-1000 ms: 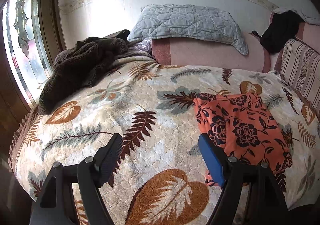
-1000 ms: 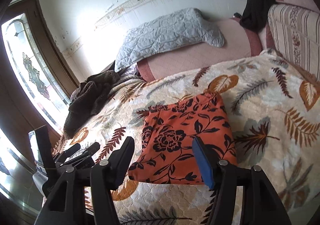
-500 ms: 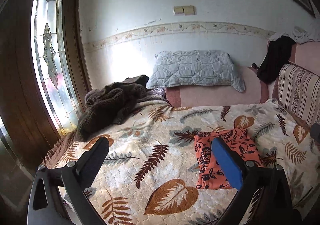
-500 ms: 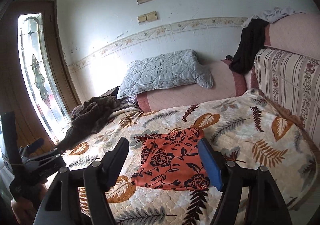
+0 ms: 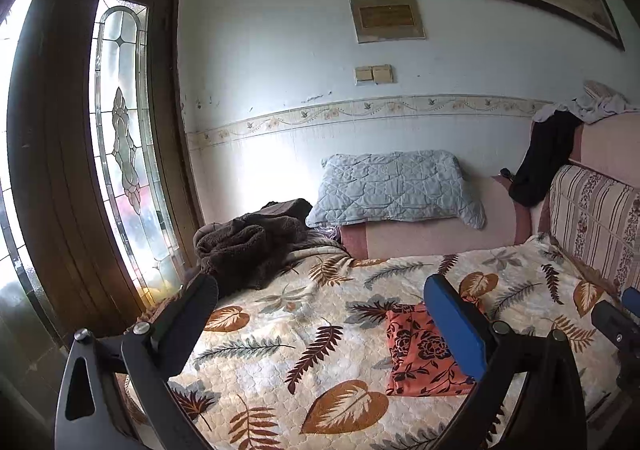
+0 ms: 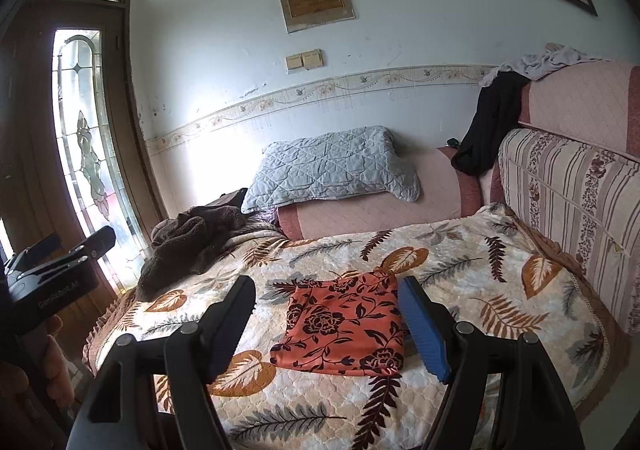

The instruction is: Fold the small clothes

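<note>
Jaws wide apart on the left gripper (image 5: 320, 314), nothing between them; right gripper (image 6: 326, 312) jaws also parted and just been opening, empty, raised above the bed. Folded orange floral cloth (image 6: 346, 326) flat on the leaf-print blanket (image 6: 500, 282), toward the near right. Seen whole only from the right wrist (partly hidden behind a blue pad from the left). Brown garment (image 5: 248, 246) heaped far left near the glass door (image 5: 120, 153). Open blanket left of the cloth; striped cushion (image 6: 572, 217) bounding the right edge.
</note>
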Motion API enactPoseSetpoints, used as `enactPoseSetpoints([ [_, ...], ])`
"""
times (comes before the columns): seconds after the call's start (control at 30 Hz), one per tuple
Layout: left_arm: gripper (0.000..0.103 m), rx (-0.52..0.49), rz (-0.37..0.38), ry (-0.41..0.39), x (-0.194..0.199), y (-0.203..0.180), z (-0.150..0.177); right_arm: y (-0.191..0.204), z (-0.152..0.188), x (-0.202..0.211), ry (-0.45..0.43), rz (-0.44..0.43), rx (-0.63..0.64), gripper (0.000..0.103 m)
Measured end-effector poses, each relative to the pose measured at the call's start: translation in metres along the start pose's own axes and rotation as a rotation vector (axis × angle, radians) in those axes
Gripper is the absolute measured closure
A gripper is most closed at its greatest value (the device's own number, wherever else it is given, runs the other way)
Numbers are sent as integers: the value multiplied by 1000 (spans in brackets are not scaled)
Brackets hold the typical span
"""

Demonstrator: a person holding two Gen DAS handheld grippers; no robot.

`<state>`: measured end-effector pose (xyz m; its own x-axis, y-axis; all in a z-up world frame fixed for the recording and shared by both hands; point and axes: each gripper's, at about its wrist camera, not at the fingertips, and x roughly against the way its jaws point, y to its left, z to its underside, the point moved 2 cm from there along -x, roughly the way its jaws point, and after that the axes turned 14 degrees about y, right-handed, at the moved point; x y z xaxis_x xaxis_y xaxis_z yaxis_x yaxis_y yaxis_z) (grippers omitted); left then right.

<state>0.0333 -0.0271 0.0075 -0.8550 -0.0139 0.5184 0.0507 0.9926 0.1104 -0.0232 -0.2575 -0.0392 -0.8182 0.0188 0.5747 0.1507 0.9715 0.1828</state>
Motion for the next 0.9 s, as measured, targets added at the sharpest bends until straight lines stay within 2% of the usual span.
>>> enactPoseSetpoints([
  [0.23, 1, 15, -3, -3, 13, 2, -6, 5, 3, 15, -14, 13, 14, 26],
  [0.73, 1, 17, -21, -19, 25, 4, -4, 7, 7, 19, -15, 5, 11, 26],
  [0.9, 1, 24, -16, -22, 30, 7, -4, 13, 8, 18, -14, 26, 29, 26],
])
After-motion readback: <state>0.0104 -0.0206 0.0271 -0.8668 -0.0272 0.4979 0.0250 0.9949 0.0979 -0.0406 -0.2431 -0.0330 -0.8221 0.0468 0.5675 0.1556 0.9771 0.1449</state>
